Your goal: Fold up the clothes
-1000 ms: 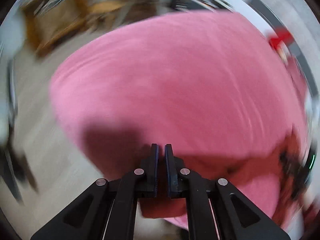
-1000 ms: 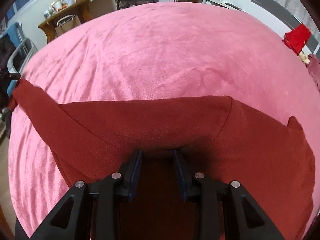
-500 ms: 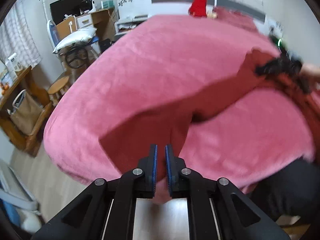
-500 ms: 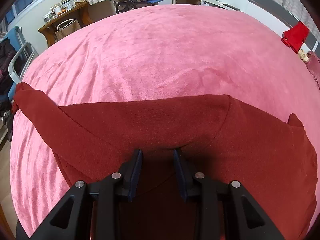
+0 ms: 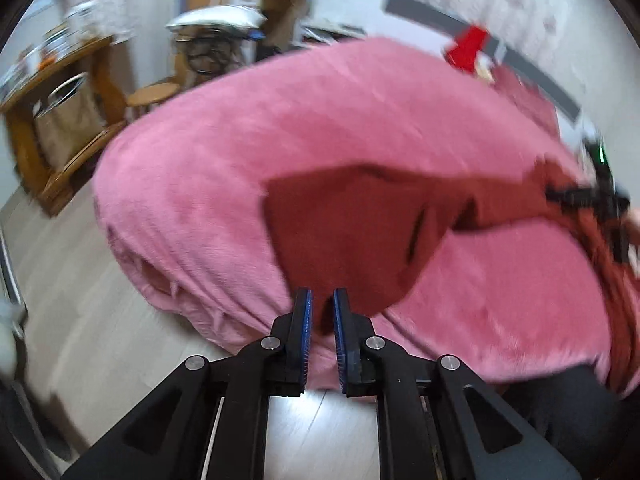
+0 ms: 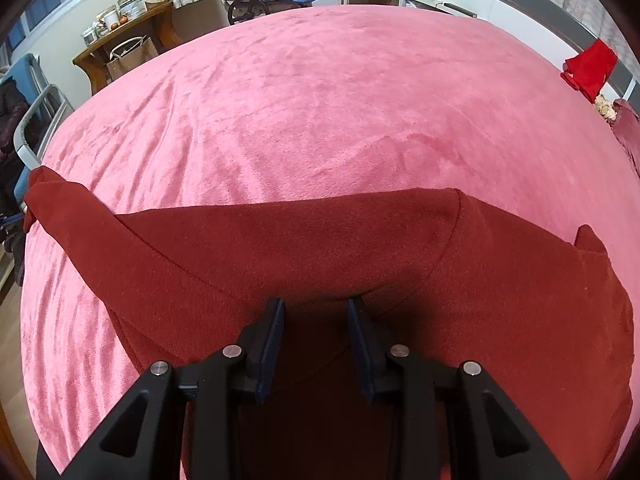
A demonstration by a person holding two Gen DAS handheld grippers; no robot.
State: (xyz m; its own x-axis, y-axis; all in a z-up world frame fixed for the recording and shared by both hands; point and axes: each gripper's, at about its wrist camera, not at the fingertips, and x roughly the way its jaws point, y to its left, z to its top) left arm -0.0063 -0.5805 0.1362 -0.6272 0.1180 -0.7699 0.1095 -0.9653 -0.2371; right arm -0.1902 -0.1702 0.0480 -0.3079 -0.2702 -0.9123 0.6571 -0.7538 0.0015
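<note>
**Sleeve held out while the body is pinned**

A dark red long-sleeved top (image 6: 360, 248) lies on the near part of a bed covered by a pink plush blanket (image 6: 320, 100). The left gripper (image 5: 320, 312) has its jaws almost closed on the end of one sleeve (image 5: 344, 232), which hangs a little over the bed edge. This grip lets the person carry the sleeve; the blur in this view suggests the tool is moving.

The right gripper (image 6: 316, 320) rests on the chest part of the top with its jaws apart, holding nothing. I judge it presses the cloth down so the body does not slide when the sleeve is pulled.

The far right side of the garment shows a turned-up corner (image 6: 588, 240). Whether the sleeve is being laid inward or spread out, I cannot tell.
</note>
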